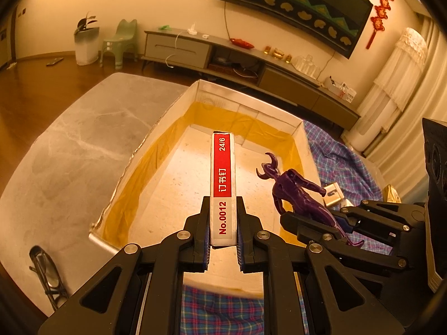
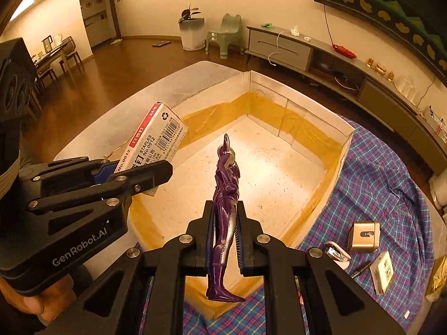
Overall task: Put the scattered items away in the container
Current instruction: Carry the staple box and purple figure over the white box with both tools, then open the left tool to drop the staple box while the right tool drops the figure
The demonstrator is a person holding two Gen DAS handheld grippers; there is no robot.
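1. Left gripper (image 1: pixel 223 223) clamped on staples box (image 1: pixel 222 187); long axis runs straight out along the fingers, over the open cardboard box (image 1: pixel 167 111).
2. Right gripper (image 2: pixel 225 231) clamped on purple figure (image 2: pixel 225 195) at the legs; head points away, feet toward camera, above the box's near edge.

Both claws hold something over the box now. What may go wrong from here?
1. The staple box and purple figure hang close together over the white box; the claws might bump.
2. The right claw grips only the figure's legs, so it may swing or slip.
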